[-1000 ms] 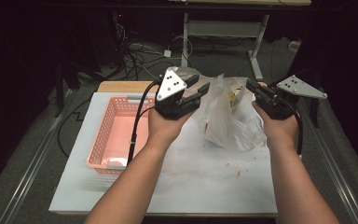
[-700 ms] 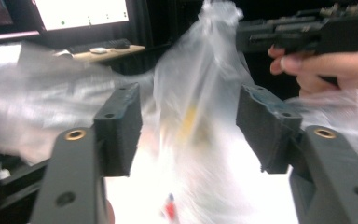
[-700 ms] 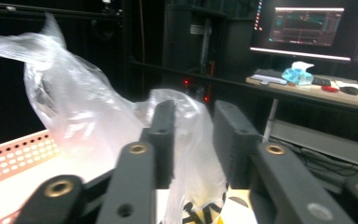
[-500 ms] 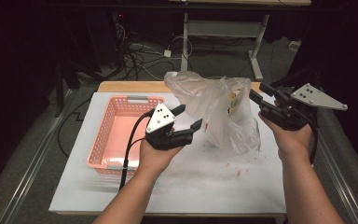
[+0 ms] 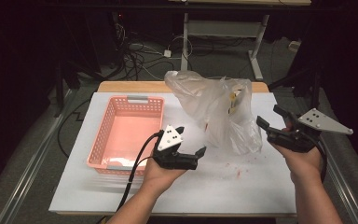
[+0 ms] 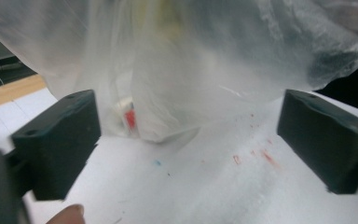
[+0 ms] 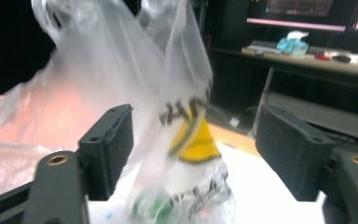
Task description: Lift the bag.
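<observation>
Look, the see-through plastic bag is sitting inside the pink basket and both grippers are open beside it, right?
Not quite. The plastic bag is not in the pink basket; it stands on the white table to the basket's right, as the high view shows. The rest holds: the left gripper and right gripper are both open, one on each side of the bag, their jaws having just been opening.

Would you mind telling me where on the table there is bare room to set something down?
The front strip of the table is bare, between the two forearms. The pink basket is empty too. It is crowded mid-right, where the plastic bag stands between the left gripper and right gripper.
</observation>
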`<state>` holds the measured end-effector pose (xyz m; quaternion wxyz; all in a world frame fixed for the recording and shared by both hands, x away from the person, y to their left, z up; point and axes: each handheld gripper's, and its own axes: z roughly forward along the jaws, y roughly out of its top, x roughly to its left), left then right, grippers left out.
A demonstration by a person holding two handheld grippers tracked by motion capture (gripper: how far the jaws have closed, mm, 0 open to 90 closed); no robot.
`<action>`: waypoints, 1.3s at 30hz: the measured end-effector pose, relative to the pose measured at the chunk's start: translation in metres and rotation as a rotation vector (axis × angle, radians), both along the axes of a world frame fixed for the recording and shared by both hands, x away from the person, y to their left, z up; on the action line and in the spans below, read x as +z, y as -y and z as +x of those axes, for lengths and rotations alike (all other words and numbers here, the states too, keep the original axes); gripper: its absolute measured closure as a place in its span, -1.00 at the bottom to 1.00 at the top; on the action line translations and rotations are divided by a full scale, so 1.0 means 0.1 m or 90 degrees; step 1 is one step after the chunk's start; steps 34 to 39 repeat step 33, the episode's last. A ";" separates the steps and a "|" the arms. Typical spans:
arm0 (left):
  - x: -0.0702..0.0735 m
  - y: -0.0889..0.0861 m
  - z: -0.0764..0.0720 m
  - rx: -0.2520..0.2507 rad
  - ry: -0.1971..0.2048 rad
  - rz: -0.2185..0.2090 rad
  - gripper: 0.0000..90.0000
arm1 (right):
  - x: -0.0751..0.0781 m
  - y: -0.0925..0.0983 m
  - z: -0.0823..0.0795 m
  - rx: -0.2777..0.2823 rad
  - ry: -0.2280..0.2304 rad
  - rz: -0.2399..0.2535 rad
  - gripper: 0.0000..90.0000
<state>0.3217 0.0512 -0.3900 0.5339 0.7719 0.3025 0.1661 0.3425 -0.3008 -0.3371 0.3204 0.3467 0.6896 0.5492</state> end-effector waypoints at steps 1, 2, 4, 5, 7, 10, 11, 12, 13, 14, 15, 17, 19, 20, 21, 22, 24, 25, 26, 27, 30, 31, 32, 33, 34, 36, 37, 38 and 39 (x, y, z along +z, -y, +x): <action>-0.03 0.01 -0.02 -0.002 -0.002 0.001 -0.97 | -0.05 0.01 0.00 0.000 -0.005 -0.003 -0.46; -0.05 0.03 -0.03 -0.003 -0.006 0.003 -1.00 | -0.10 0.02 -0.01 -0.003 -0.011 0.000 -0.50; -0.11 0.05 -0.06 -0.011 -0.017 0.002 -1.00 | -0.20 0.04 -0.01 -0.005 -0.025 0.002 -0.56; -0.14 0.06 -0.08 -0.013 -0.018 0.007 -1.00 | -0.25 0.04 -0.02 -0.007 -0.032 0.000 -0.61; -0.19 0.08 -0.11 -0.017 -0.022 0.014 -1.00 | -0.35 0.06 -0.04 -0.009 -0.046 0.001 -0.65; -0.27 0.11 -0.15 -0.025 -0.038 0.021 -1.00 | -0.47 0.10 -0.08 -0.014 -0.058 -0.004 -0.73; -0.31 0.11 -0.16 -0.027 -0.044 0.022 -1.00 | -0.51 0.11 -0.10 -0.016 -0.065 -0.007 -0.77; -0.34 0.13 -0.18 -0.032 -0.047 0.026 -1.00 | -0.54 0.11 -0.12 -0.019 -0.070 -0.009 -0.81; -0.38 0.14 -0.20 -0.039 -0.048 0.032 -1.00 | -0.58 0.12 -0.14 -0.021 -0.075 -0.013 -0.84; -0.42 0.16 -0.22 -0.046 -0.049 0.042 -1.00 | -0.61 0.14 -0.17 -0.022 -0.077 -0.016 -0.88; -0.44 0.16 -0.23 -0.048 -0.050 0.046 -1.00 | -0.65 0.16 -0.21 -0.025 -0.080 -0.017 -0.89; -0.49 0.18 -0.26 -0.050 -0.053 0.047 -1.00 | -0.66 0.21 -0.27 -0.031 -0.080 -0.012 -0.89; -0.53 0.17 -0.28 -0.047 -0.049 0.041 -1.00 | -0.65 0.28 -0.34 -0.036 -0.072 -0.010 -0.90; -0.54 0.17 -0.28 -0.046 -0.048 0.035 -1.00 | -0.64 0.31 -0.37 -0.041 -0.070 -0.008 -0.90; -0.56 0.17 -0.28 -0.045 -0.049 0.034 -1.00 | -0.63 0.35 -0.41 -0.045 -0.070 -0.006 -0.90; -0.58 0.17 -0.29 -0.044 -0.050 0.035 -1.00 | -0.64 0.38 -0.44 -0.048 -0.070 -0.005 -0.90; -0.61 0.17 -0.29 -0.044 -0.051 0.039 -1.00 | -0.67 0.43 -0.49 -0.054 -0.074 -0.007 -0.91; -0.63 0.17 -0.29 -0.042 -0.052 0.039 -1.00 | -0.70 0.45 -0.50 -0.055 -0.076 -0.007 -0.92; -0.65 0.18 -0.29 -0.040 -0.054 0.040 -1.00 | -0.73 0.47 -0.51 -0.058 -0.082 -0.004 -0.93; -0.66 0.18 -0.29 -0.040 -0.057 0.040 -1.00 | -0.77 0.48 -0.52 -0.059 -0.086 -0.002 -0.94; -0.68 0.19 -0.29 -0.038 -0.055 0.038 -1.00 | -0.88 0.47 -0.52 -0.055 -0.108 -0.005 -0.97; -0.68 0.20 -0.29 -0.038 -0.053 0.038 -1.00 | -0.92 0.46 -0.51 -0.051 -0.115 -0.007 -1.00; -0.68 0.20 -0.30 -0.037 -0.053 0.036 -1.00 | -0.95 0.45 -0.50 -0.048 -0.120 -0.012 -1.00; -0.69 0.20 -0.30 -0.036 -0.051 0.034 -1.00 | -0.98 0.43 -0.49 -0.043 -0.124 -0.014 -1.00; -0.69 0.20 -0.30 -0.036 -0.051 0.034 -1.00 | -0.98 0.43 -0.49 -0.043 -0.124 -0.014 -1.00; -0.69 0.20 -0.30 -0.036 -0.051 0.034 -1.00 | -0.98 0.43 -0.49 -0.043 -0.124 -0.014 -1.00; -0.69 0.20 -0.30 -0.036 -0.051 0.034 -1.00 | -0.98 0.43 -0.49 -0.043 -0.124 -0.014 -1.00; -0.69 0.20 -0.30 -0.036 -0.051 0.034 -1.00 | -0.98 0.43 -0.49 -0.043 -0.124 -0.014 -1.00; -0.69 0.20 -0.30 -0.036 -0.051 0.034 -1.00 | -0.98 0.43 -0.49 -0.043 -0.124 -0.014 -1.00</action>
